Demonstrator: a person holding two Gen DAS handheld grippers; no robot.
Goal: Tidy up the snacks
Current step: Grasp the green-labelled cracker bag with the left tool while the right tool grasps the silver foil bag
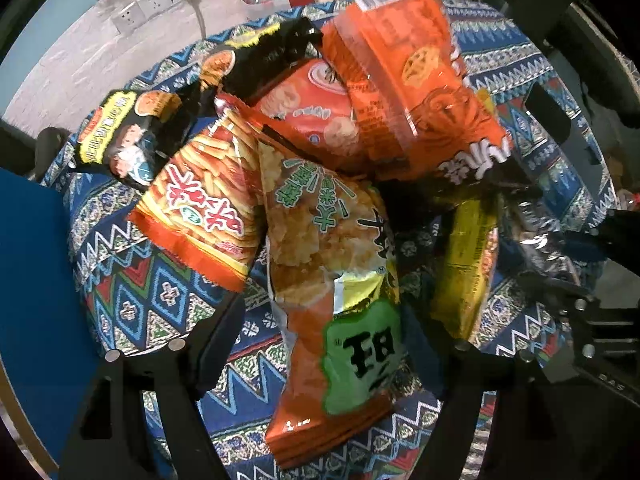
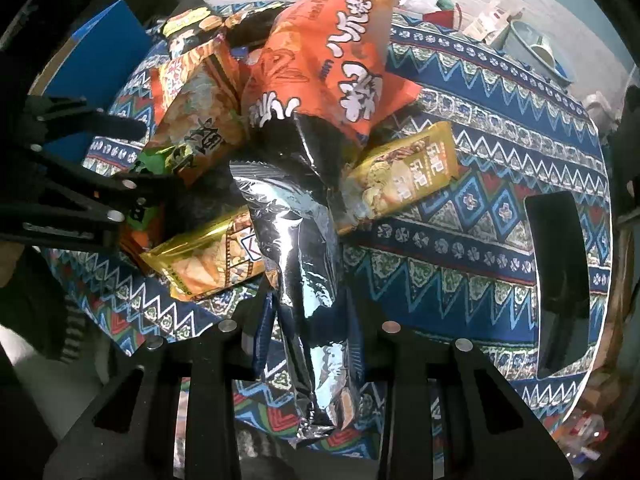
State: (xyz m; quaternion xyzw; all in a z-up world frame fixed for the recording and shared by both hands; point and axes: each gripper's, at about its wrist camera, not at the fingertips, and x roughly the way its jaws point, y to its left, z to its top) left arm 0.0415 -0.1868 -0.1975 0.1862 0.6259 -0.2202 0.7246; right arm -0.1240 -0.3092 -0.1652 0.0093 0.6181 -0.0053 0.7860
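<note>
While the right tongs pinch a crinkled silver foil snack bag by its end, the left tongs hang wide over the table. Between their fingers lies a long orange-and-green crisp packet, its long axis running straight away from them.

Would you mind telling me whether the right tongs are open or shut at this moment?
Shut: the right tongs pinch the silver end of the orange snack bag, which rises crumpled from between their fingers.
</note>
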